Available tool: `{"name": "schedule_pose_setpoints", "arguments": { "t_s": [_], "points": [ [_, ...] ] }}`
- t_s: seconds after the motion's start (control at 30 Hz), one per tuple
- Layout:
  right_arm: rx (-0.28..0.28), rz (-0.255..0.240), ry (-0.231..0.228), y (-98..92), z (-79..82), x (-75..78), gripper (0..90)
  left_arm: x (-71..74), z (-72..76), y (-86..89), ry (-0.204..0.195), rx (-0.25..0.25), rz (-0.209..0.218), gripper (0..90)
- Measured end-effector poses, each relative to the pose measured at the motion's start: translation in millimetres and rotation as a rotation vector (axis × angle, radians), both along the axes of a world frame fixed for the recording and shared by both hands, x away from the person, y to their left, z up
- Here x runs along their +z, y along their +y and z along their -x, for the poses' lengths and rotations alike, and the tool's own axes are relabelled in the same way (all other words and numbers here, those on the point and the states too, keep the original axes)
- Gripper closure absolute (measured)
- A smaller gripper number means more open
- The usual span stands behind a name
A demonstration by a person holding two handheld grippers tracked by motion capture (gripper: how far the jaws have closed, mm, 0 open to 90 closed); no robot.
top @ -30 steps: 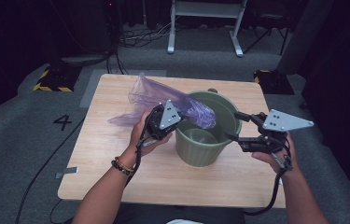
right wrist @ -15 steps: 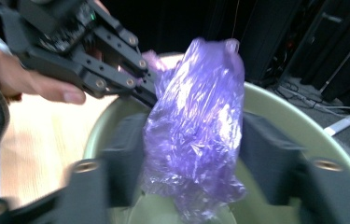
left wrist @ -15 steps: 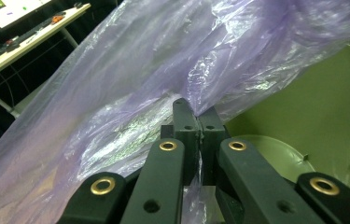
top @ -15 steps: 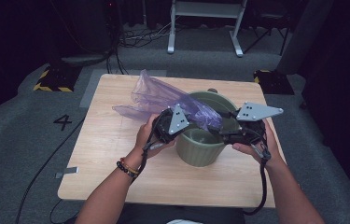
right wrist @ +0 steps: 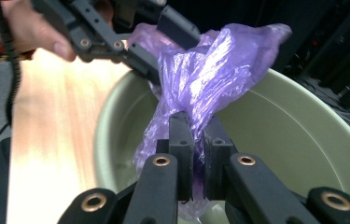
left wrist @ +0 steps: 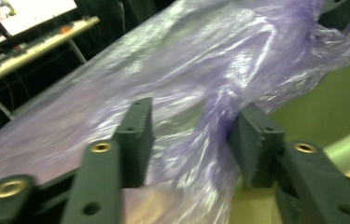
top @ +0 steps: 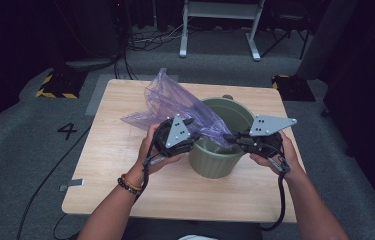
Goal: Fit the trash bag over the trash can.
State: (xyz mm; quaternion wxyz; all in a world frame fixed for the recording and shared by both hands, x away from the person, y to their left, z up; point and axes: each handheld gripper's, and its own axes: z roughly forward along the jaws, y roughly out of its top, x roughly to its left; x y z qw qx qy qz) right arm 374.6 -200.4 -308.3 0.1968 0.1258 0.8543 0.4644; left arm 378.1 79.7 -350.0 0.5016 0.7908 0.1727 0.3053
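Right tongs: while just closing, clamped [right wrist: 193, 154] on a twist of purple bag [right wrist: 200, 79].
Left tongs: just opening [left wrist: 191, 140], jaws apart, bag loose between.
Bag: draped from bucket [top: 215, 160] rim leftward over desk [top: 115, 165].

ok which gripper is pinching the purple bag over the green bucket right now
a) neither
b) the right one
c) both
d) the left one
b: in the right gripper view the right gripper has its jaws clamped on the purple bag above the green bucket, having just closed, while the left gripper has just been opening, its jaws apart around the plastic.
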Motion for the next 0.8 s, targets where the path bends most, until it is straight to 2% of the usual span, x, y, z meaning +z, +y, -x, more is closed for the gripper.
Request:
{"name": "schedule_pose_setpoints", "arguments": {
  "t_s": [0.03,0.07,0.23,0.3,0.37,0.47,0.57,0.67,0.7,0.73,0.8],
  "points": [
    [0.034,-0.003,-0.007,-0.8,1.4,0.4,85.8,0.0,0.6,6.1,0.000,-0.013,0.019,44.0],
    [0.046,-0.003,-0.010,-1.0,2.2,0.5,85.8,0.0,0.6,6.1,0.000,-0.013,0.019,42.9],
    [0.062,0.004,-0.021,-1.2,4.1,0.8,85.8,-1.8,3.1,25.5,0.003,-0.021,0.071,39.7],
    [0.060,0.007,-0.022,-1.3,4.2,0.9,85.9,-1.3,5.3,31.8,-0.001,-0.023,0.095,36.5],
    [0.060,0.008,-0.022,-1.2,3.7,0.8,85.9,-0.3,7.6,36.0,-0.003,-0.032,0.100,31.4],
    [0.055,0.011,-0.023,-2.2,3.9,1.0,85.9,-0.5,9.6,44.3,-0.011,-0.031,0.078,28.9],
    [0.035,0.022,-0.029,-5.2,3.4,1.3,85.9,-3.2,8.6,54.5,0.024,-0.027,0.072,25.7],
    [0.020,0.020,-0.030,-9.8,2.3,1.8,85.9,-10.7,8.5,63.0,0.038,-0.017,0.023,25.2],
    [0.020,0.020,-0.030,-9.8,2.3,1.8,85.9,-10.7,8.5,63.0,0.038,-0.017,0.023,24.8],
    [0.018,0.020,-0.030,-10.4,2.1,1.8,85.9,-14.5,7.5,62.5,0.038,0.001,-0.004,24.8],
    [0.021,0.017,-0.028,-11.2,1.5,1.9,85.9,-21.5,4.4,59.3,0.062,0.002,-0.038,22.2]
  ]
}}
